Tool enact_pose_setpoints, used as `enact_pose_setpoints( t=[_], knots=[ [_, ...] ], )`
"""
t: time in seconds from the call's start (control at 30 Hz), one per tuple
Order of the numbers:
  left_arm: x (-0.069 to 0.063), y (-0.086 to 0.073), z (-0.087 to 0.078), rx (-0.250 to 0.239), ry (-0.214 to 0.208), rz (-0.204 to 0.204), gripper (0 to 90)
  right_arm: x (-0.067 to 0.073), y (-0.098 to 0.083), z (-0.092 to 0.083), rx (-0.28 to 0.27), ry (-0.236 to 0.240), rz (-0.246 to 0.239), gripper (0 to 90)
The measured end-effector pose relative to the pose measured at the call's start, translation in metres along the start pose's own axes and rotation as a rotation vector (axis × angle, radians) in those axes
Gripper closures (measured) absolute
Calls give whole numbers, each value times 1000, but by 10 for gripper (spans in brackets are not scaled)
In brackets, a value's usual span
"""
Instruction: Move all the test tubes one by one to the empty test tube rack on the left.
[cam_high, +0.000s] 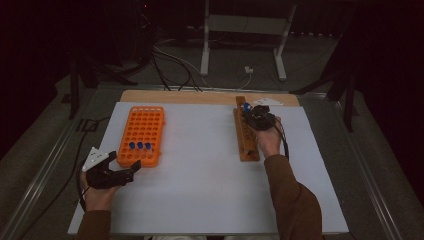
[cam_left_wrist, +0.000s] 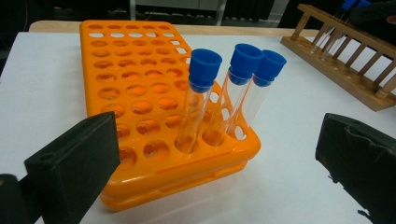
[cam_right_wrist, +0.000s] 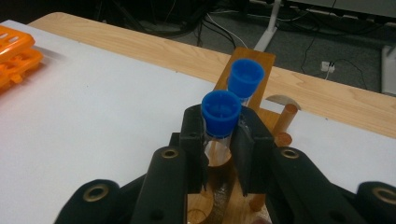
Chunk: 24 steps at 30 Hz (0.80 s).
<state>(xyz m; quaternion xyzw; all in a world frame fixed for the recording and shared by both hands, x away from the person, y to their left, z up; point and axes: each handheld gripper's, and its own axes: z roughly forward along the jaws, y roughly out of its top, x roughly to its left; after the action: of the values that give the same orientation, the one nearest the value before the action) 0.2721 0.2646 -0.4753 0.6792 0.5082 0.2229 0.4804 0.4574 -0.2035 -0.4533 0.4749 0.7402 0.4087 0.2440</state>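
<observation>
White laminate covers the tabletop (cam_high: 200, 180) in the high view, with a bare wooden strip along its far edge. At the near left, the left gripper (cam_high: 131, 172) rests low in the person's hand, its jaws spread wide and pointing at the near end of an orange plastic tube rack with many round holes (cam_high: 142, 134), which lies just beyond the jaw tips. Three blue caps show in that rack's near rows. Toward the far right, the right gripper (cam_high: 251, 116) sits over the far end of a long wooden tube rack (cam_high: 246, 142); how its jaws stand I cannot tell from here.

From the left gripper view, the two black jaws stand far apart at the lower corners, nothing between them but tabletop and the orange rack's near corner. Three clear test tubes with blue caps (cam_left_wrist: 233, 88) stand side by side, tilted, in the row of holes closest to the jaws. The wooden rack (cam_left_wrist: 345, 60) lies well beyond the right-hand jaw.

From the right gripper view, the jaws are drawn narrow and clamp a clear test tube with a blue cap (cam_right_wrist: 221, 113) just under its cap; the tube stands upright in a hole of the wooden rack. A second blue-capped tube (cam_right_wrist: 246, 78) stands just beyond the jaws, untouched.
</observation>
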Motion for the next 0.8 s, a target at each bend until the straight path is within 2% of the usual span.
enact_pose_setpoints(
  t=[0.2,0.33,0.8],
  knots=[
    [0,0,-1,-2,-5,-1,7,4,-1,6,20,-8,1,758],
    [1,0,-1,-4,-5,-3,7,5,-1,6,15,-26,-1,770],
    [-1,0,1,4,-6,5,7,4,5,-12,-40,-26,-2,773]
  ],
)
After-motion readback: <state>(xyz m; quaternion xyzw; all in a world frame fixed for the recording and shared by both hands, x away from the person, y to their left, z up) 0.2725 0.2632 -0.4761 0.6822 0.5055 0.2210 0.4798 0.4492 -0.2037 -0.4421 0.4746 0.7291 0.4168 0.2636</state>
